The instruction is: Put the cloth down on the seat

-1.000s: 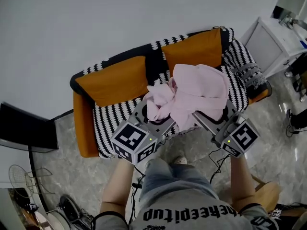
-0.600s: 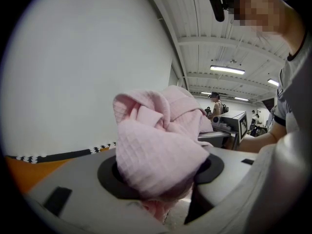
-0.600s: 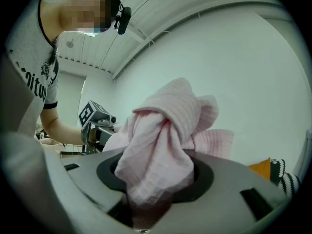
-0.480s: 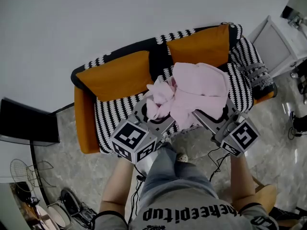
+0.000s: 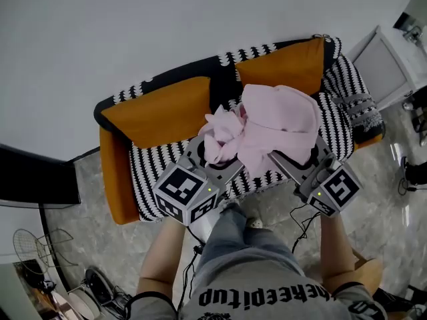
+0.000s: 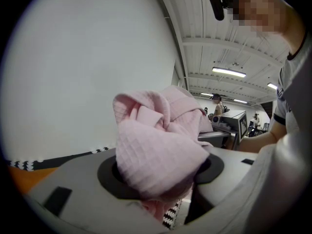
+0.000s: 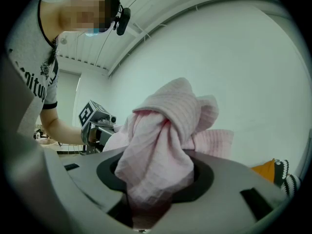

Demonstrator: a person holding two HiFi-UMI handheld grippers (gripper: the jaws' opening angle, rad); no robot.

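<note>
The pink cloth (image 5: 277, 122) is held bunched above the front edge of the striped seat (image 5: 155, 171) and is not yet laid on it. One fold is clamped by the left gripper (image 5: 212, 160), another by the right gripper (image 5: 291, 162). The cloth is judged light, soft and limp, so it is best held by its edges.

You stood over an orange sofa (image 5: 115, 179) set against the far wall. Its seat (image 5: 157, 172) was covered by a black-and-white striped throw (image 5: 333, 122) that also ran up over the backrest. Two orange cushions leaned on the back, one at the left (image 5: 163, 109) and one at the right (image 5: 283, 65). A grey striped bundle (image 5: 360, 105) lay at the seat's right end. The sofa stood on a grey marbled floor (image 5: 100, 245), where a dark cable (image 5: 301, 224) trailed near your feet.
</note>
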